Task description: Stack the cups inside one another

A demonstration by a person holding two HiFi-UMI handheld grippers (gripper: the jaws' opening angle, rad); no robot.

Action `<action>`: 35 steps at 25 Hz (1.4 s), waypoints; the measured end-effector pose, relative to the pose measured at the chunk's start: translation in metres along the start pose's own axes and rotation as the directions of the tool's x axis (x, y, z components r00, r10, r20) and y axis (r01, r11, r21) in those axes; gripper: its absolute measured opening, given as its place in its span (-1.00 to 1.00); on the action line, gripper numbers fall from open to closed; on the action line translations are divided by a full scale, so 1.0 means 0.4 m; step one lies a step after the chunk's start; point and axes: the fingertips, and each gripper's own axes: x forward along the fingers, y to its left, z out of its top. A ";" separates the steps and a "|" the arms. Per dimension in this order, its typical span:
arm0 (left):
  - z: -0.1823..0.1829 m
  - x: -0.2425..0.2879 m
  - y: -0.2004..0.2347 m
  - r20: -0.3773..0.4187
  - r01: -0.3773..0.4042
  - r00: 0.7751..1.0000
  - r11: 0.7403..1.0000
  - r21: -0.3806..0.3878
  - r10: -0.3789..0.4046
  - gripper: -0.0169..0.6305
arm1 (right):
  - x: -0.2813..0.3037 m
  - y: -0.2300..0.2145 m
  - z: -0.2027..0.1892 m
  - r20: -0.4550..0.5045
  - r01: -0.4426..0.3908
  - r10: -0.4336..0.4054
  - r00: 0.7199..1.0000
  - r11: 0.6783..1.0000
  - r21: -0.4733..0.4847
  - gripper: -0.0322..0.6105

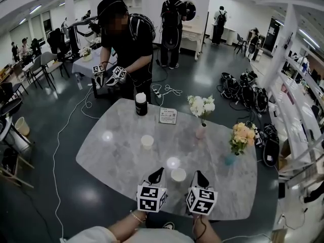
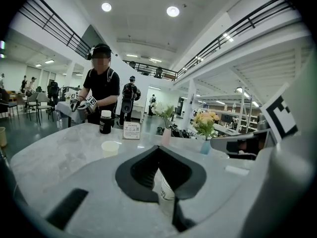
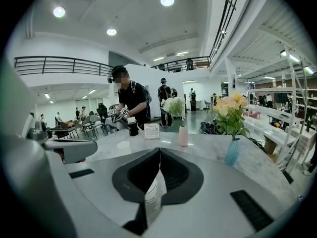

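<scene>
Flanking a paper cup (image 1: pixel 178 174) with both claws closed

Standing upright with its mouth open, the paper cup sits near the 6 o'clock edge of the marble table (image 1: pixel 116 151). It is between the two tools and touches neither. The left gripper (image 1: pixel 160 170) lies at its 9 o'clock and the right gripper (image 1: pixel 198 173) at its 3 o'clock.

The left gripper's jaws are pressed together at the tips and pinch nothing. In the left gripper view, a strip of the cup's printed wall (image 2: pixel 166 190) shows through the slit below them. The right gripper's jaws are likewise pressed tip to tip and empty, and the same cup (image 3: pixel 154 195) shows beneath them at 7 o'clock.

A second cup (image 1: pixel 147 142) stands alone at 11 o'clock from the first, well apart from it.

Farther out:
- A black bottle (image 1: pixel 141 104) with a white lid and a small card (image 1: pixel 167 116) stand by the 12 o'clock edge.
- A pink vase (image 1: pixel 201 131) of white flowers (image 1: pixel 201 105) stands at 1 o'clock.
- A blue vase (image 1: pixel 231 159) of orange flowers (image 1: pixel 243 134) stands at 3 o'clock.
- A person (image 1: pixel 126 39) stands beyond the far edge
</scene>
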 end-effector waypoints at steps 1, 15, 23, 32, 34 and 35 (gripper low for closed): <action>-0.001 -0.001 0.002 -0.001 -0.003 1.000 1.000 -0.001 0.003 -0.95 | 0.000 0.002 -0.002 -0.002 -0.002 0.002 1.000 1.000 0.001 -0.88; -0.028 -0.036 0.072 -0.023 -0.063 0.998 0.998 -0.022 0.062 -0.95 | 0.018 0.097 -0.017 -0.021 -0.086 0.086 0.996 0.996 0.008 -0.88; -0.045 -0.063 0.183 -0.040 -0.138 0.990 0.989 -0.050 0.136 -0.95 | 0.081 0.247 -0.018 -0.038 -0.190 0.191 0.981 0.981 0.034 -0.88; -0.064 -0.067 0.327 -0.070 -0.209 0.977 0.975 -0.078 0.204 -0.95 | 0.168 0.399 -0.037 -0.066 -0.260 0.262 0.963 0.965 0.038 -0.87; -0.065 -0.061 0.355 -0.072 -0.217 0.975 0.973 -0.083 0.211 -0.95 | 0.191 0.418 -0.042 -0.076 -0.260 0.262 0.962 0.965 0.036 -0.87; -0.065 -0.058 0.369 -0.075 -0.219 0.974 0.972 -0.086 0.212 -0.95 | 0.203 0.428 -0.043 -0.079 -0.259 0.261 0.962 0.965 0.036 -0.87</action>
